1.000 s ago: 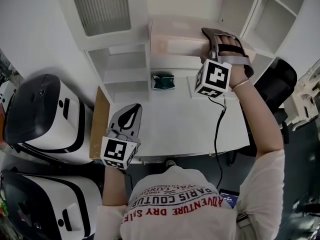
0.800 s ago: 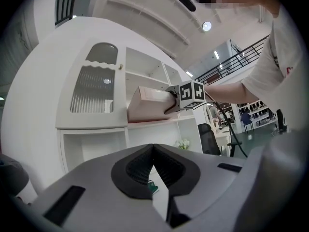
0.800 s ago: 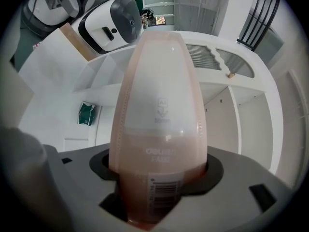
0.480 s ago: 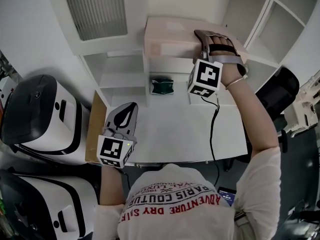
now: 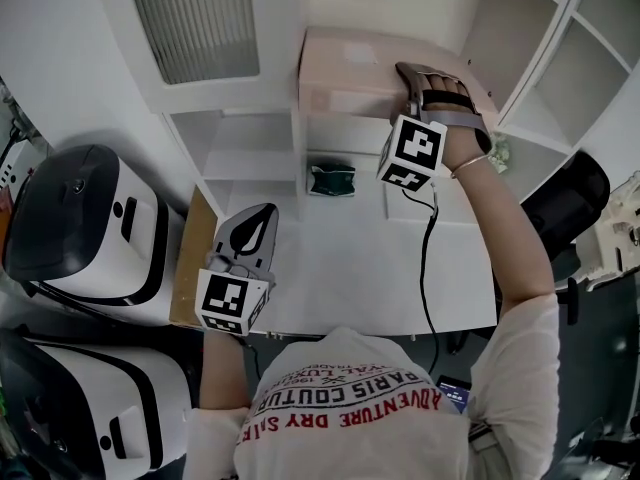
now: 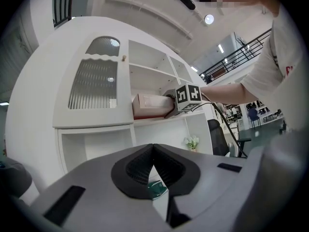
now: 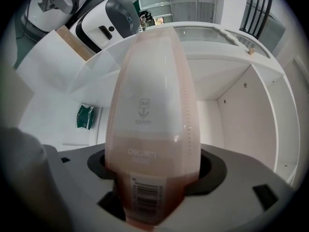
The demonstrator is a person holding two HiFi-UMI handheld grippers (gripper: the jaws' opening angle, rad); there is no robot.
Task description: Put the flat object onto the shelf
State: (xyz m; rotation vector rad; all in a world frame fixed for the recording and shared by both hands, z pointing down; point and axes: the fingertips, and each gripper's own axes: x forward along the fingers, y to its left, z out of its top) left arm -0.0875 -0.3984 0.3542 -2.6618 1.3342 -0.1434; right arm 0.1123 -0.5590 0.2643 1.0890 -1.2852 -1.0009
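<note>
- Pink translucent plastic file box (image 5: 350, 68) is up on the white shelf (image 5: 345, 126), long side lying flat on the board, far end already in the compartment, near spine end poking out twd the person.
- R gripper (image 5: 432, 80) has the box's barcode spine end between its jaws. Jaws have just been opening, but the pads look to be against the box sides, so I read it as gripped w/ a fairly wide span.
- L gripper (image 5: 258, 223) is closed on nothing and hangs low over the white surface (image 5: 340, 258), well apart from the box.
- Handling, my guess: hollow rigid plastic, prob light and stiff, won't sag. Walls are smooth, so slippery under the pads, and may flex if squeezed hard.
- Best hold: across the narrow spine near its mid, as now; the long body levers on the grip.
- Small green packet (image 5: 331, 180) sits on the surface below, not involved.
</note>
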